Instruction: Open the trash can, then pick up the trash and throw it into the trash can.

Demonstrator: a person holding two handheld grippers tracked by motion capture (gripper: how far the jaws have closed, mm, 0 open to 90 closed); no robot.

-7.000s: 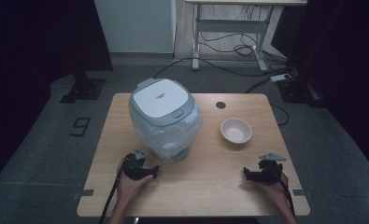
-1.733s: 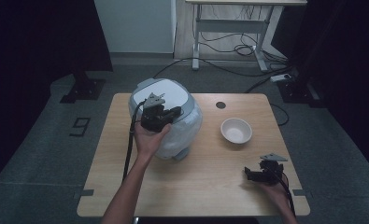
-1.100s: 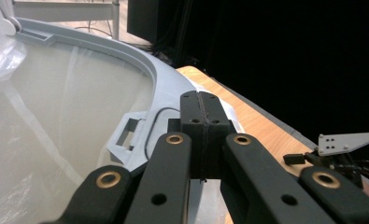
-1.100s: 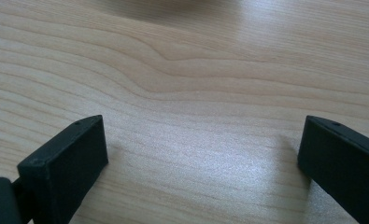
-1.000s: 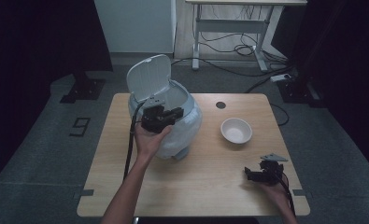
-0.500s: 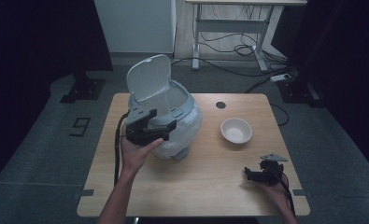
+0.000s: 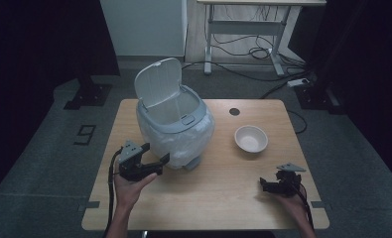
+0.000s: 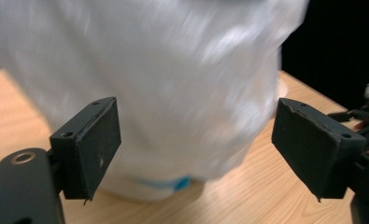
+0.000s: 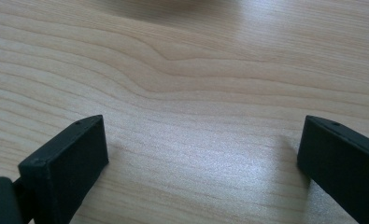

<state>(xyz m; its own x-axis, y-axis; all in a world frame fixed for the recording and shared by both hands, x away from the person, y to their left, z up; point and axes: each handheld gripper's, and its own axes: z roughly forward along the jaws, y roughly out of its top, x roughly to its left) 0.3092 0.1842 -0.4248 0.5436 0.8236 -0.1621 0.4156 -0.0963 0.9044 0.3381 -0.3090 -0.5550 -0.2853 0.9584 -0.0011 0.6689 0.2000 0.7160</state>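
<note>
Left gripper [image 7: 156, 159]: your jaws spread wide, nothing held | sits just beside bin [image 7: 176, 134], lid [image 7: 158, 82] up | right gripper [image 7: 266, 185]: jaws apart over table [image 7: 218, 198]

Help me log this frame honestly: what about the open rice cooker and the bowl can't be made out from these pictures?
- Rice cooker, high view: the pot's bottom is hidden behind its front rim, so any contents are unknown.
- Rice cooker, left gripper view: a blurred white mass, cut off by the top edge; no detail readable.
- Bowl, high view: too small to tell if anything lies inside.
- Lid, high view: outer face turned away.
</note>
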